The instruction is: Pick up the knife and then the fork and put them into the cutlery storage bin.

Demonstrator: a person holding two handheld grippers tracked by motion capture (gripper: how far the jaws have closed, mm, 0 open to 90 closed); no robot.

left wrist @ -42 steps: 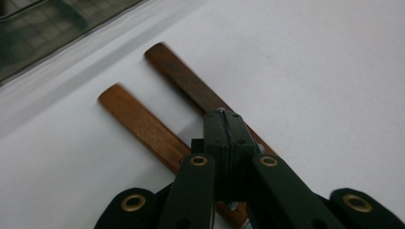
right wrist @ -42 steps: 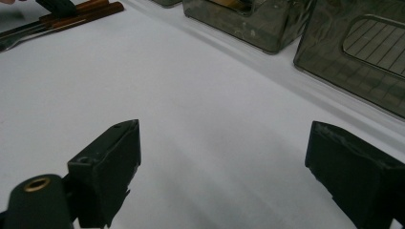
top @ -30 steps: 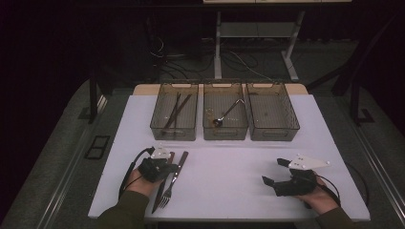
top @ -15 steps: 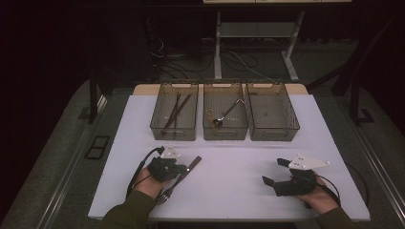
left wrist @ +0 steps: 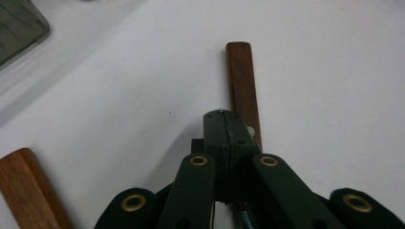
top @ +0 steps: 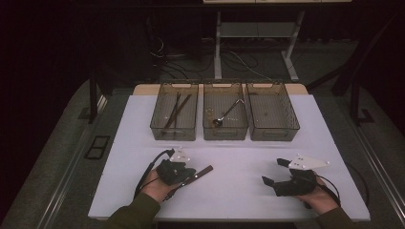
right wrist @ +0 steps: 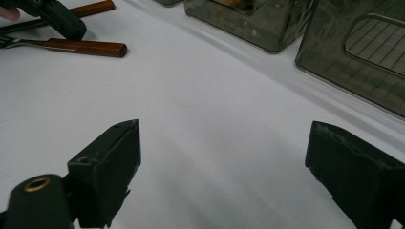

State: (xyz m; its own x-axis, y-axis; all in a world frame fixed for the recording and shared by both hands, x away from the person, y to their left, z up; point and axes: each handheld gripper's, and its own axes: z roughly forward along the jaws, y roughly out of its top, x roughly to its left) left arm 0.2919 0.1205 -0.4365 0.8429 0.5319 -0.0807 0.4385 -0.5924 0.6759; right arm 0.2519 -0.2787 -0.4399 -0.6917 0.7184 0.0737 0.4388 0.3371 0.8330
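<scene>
My left gripper (top: 190, 173) lies low at the front left of the white table (top: 239, 152). Its jaws are pressed together (left wrist: 222, 119) at the neck of a fork. The fork's brown wooden handle (left wrist: 241, 81) sticks out past the tips, pointing right and slightly away (top: 203, 171). The fork (right wrist: 86, 47) lies flat, tines toward the person's hand. A second wooden handle (left wrist: 19, 183) rests just beyond it (right wrist: 93, 8), partly hidden by the left gripper (right wrist: 62, 21). My right gripper (top: 273, 171) sits at the front right, open (right wrist: 224, 143), with nothing between its jaws.
Three smoky translucent bins stand in a row at the back. The left bin (top: 174, 112) holds long dark utensils. A spoon (top: 228, 113) lies in the middle bin (top: 224, 129). The right bin (top: 273, 114) stands beside it. The table's front edge runs just behind both hands.
The left gripper has shifted a little right. The fork's handle has swung clockwise with it, from pointing away to pointing right. The right gripper has not moved.
</scene>
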